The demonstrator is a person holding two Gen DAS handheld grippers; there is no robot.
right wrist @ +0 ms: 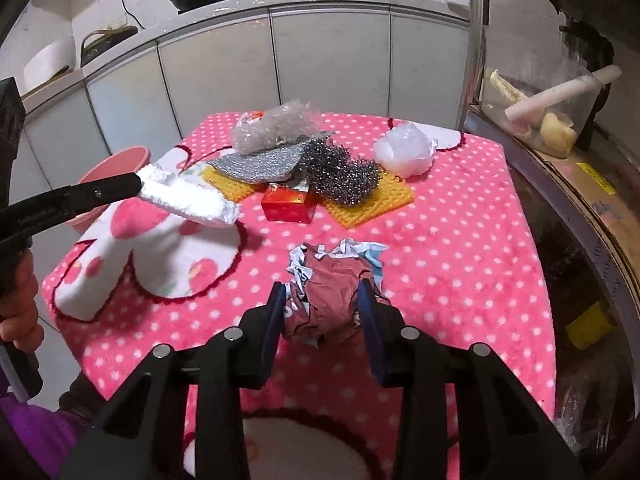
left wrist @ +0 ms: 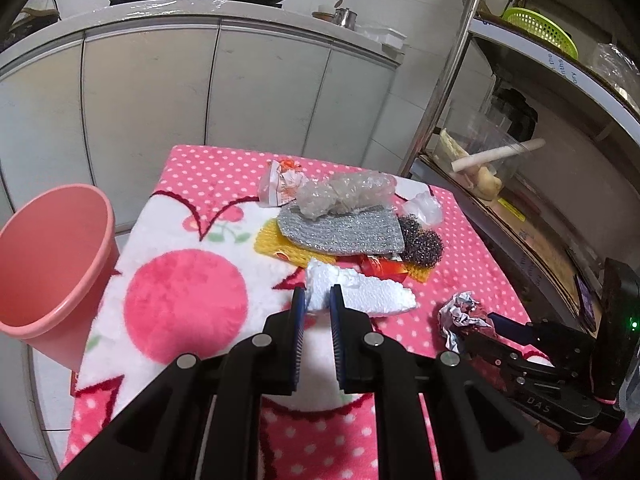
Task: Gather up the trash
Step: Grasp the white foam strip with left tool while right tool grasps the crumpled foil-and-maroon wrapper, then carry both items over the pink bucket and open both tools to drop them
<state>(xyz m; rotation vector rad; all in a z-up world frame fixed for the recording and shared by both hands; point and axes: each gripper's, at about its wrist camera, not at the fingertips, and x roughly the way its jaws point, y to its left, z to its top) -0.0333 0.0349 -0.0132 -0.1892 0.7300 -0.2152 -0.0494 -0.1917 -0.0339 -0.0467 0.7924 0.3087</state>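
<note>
My left gripper (left wrist: 318, 300) is shut on the end of a white foam piece (left wrist: 360, 292) and holds it above the table; it also shows in the right wrist view (right wrist: 188, 196). My right gripper (right wrist: 322, 294) is shut on a crumpled maroon and white paper ball (right wrist: 332, 292), which shows in the left wrist view (left wrist: 460, 312) too. A pink bucket (left wrist: 52, 268) stands off the table's left edge. A trash pile lies further back on the table: a clear plastic wad (left wrist: 344, 196), a silver scrub cloth (left wrist: 344, 232), a steel wool pad (right wrist: 340, 176), a red box (right wrist: 288, 204), a yellow mesh (right wrist: 372, 204), a white plastic bag (right wrist: 404, 152).
The table has a pink polka-dot blanket (right wrist: 460, 248). A metal rack (left wrist: 452, 80) with shelves stands close on the right. White cabinets (left wrist: 160, 100) with pans on top run behind the table.
</note>
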